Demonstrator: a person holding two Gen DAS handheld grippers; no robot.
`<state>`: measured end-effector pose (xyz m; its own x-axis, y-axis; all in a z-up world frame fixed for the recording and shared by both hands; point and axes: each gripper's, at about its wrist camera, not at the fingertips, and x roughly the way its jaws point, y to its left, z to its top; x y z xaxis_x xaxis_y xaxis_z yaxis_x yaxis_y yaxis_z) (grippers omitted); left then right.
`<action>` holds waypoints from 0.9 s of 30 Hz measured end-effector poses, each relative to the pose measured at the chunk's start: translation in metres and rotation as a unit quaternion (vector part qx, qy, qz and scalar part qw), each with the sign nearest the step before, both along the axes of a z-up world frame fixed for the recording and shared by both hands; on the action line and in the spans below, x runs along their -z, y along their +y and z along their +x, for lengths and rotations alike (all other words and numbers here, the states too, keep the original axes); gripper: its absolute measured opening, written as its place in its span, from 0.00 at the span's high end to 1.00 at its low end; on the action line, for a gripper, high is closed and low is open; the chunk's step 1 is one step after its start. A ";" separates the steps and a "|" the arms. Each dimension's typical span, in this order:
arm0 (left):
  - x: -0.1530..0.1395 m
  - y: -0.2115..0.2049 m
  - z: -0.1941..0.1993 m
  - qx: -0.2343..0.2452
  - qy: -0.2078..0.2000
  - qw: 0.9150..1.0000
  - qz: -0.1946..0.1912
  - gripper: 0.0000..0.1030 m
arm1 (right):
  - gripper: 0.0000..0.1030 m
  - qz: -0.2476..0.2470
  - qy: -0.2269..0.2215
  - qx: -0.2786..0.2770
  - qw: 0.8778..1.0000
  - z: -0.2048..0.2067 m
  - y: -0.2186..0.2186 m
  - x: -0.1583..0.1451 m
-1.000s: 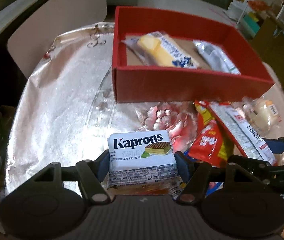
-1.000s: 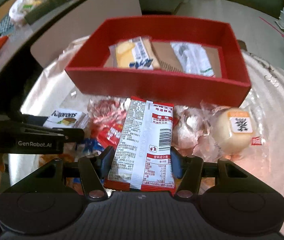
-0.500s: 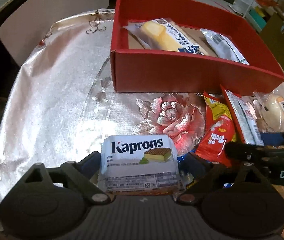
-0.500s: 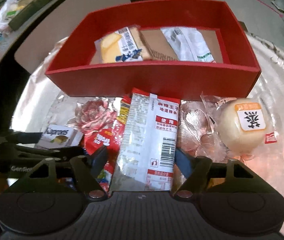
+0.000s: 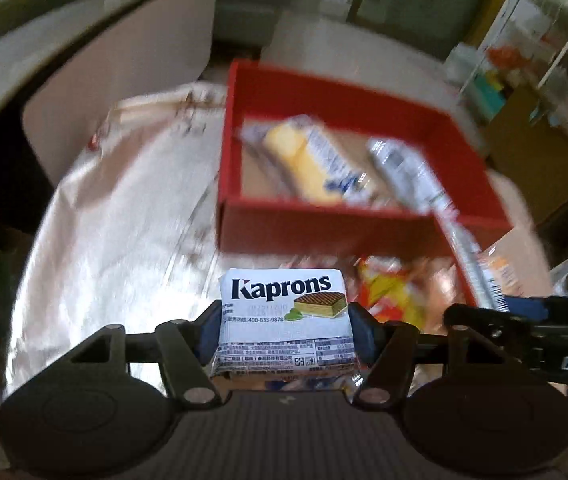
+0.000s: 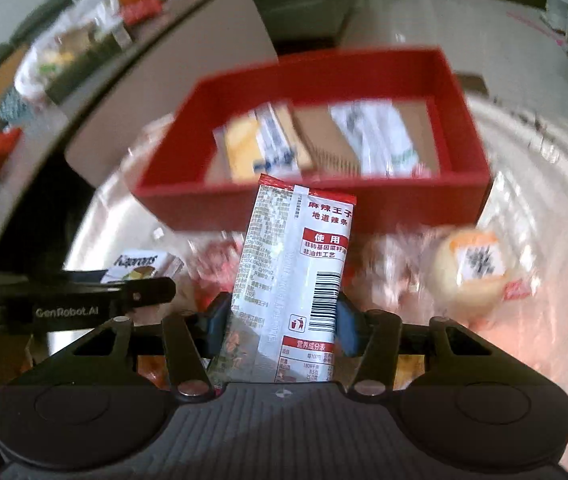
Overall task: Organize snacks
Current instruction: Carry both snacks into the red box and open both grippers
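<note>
The table (image 5: 116,216) is covered with a shiny silver cloth that has a flower pattern. Behind it there is a pale floor, a grey counter (image 6: 12,80) with bags and boxes on it, and shelves (image 5: 532,60) at the right side of the room.

The left gripper (image 5: 286,320) is closing its jaws on the white Kaprons wafer pack (image 5: 286,312); the blue pads (image 5: 210,330) press on its two short sides. The pack is lifted from the cloth, its printed face is up and its long axis goes across the gripper.

The right gripper (image 6: 282,320) is also closing, and it presses the red-and-white spicy strip packet (image 6: 294,264) between its pads. This packet stands with its long axis along the fingers, and its far end points to the red box (image 6: 364,208).

The red box stands on the cloth just behind both grippers. Inside it lie a yellow cake packet (image 5: 312,160) and a white sachet (image 6: 376,136). In front of its near wall there are a red-yellow snack bag (image 5: 392,292) and a round bun in clear wrap (image 6: 472,268), which lie between the grippers and the box.
</note>
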<state>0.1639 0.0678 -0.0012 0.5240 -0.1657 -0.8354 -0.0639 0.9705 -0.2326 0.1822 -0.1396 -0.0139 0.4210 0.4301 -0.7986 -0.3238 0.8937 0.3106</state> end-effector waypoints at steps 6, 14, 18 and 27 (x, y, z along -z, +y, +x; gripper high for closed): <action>-0.025 -0.007 0.019 -0.002 -0.043 0.999 -0.013 0.44 | 0.41 0.017 -0.025 0.013 0.999 0.011 -0.001 -0.019; -0.022 -0.008 0.064 -0.032 -0.045 0.998 -0.036 0.44 | 0.43 0.046 -0.036 0.043 0.997 0.044 0.000 -0.024; -0.017 -0.009 0.084 -0.041 -0.054 0.997 -0.040 0.43 | 0.43 0.058 -0.044 0.063 0.995 0.068 0.000 -0.020; 0.013 -0.003 0.116 -0.073 -0.022 0.997 -0.022 0.38 | 0.42 0.029 -0.045 0.076 0.996 0.106 0.015 0.009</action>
